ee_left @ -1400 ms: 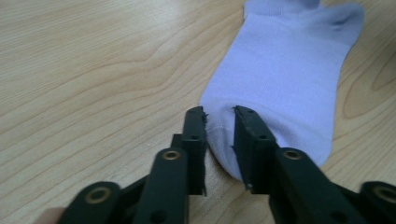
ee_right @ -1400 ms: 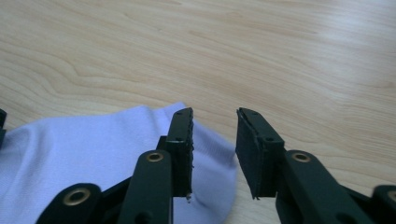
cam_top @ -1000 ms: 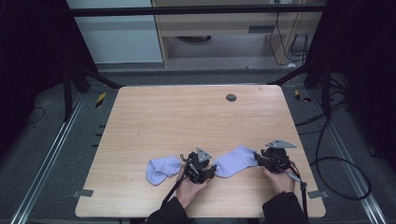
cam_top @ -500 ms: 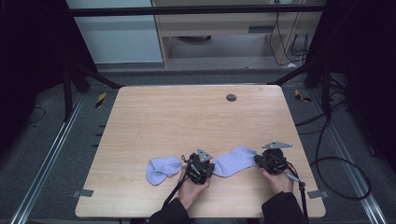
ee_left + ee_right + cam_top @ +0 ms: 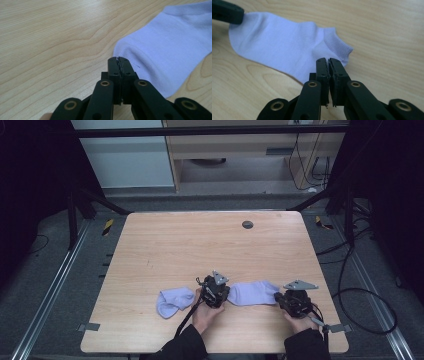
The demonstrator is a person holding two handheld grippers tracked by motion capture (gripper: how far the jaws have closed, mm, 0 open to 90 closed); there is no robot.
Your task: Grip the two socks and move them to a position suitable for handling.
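Observation:
Two pale lavender ankle socks lie flat on the wooden table (image 5: 200, 245). One sock (image 5: 252, 292) lies between my two grippers; the other sock (image 5: 175, 301) lies left of the left gripper (image 5: 215, 292). In the left gripper view the gripper (image 5: 118, 60) is shut, its tips at the toe edge of the sock (image 5: 170, 50), with no fabric seen between the jaws. The right gripper (image 5: 292, 301) sits at that sock's cuff end. In the right gripper view the gripper (image 5: 328, 60) is shut, tips over the edge of the sock (image 5: 282, 45) near the cuff. The left gripper (image 5: 227, 12) rests at the toe end.
A dark round grommet (image 5: 247, 224) sits in the table near its far edge. Cables (image 5: 350, 290) trail on the floor to the right. The person's forearms come in over the front edge.
The right gripper has shifted slightly towards the table's front edge. The left gripper and both socks stay where they were.

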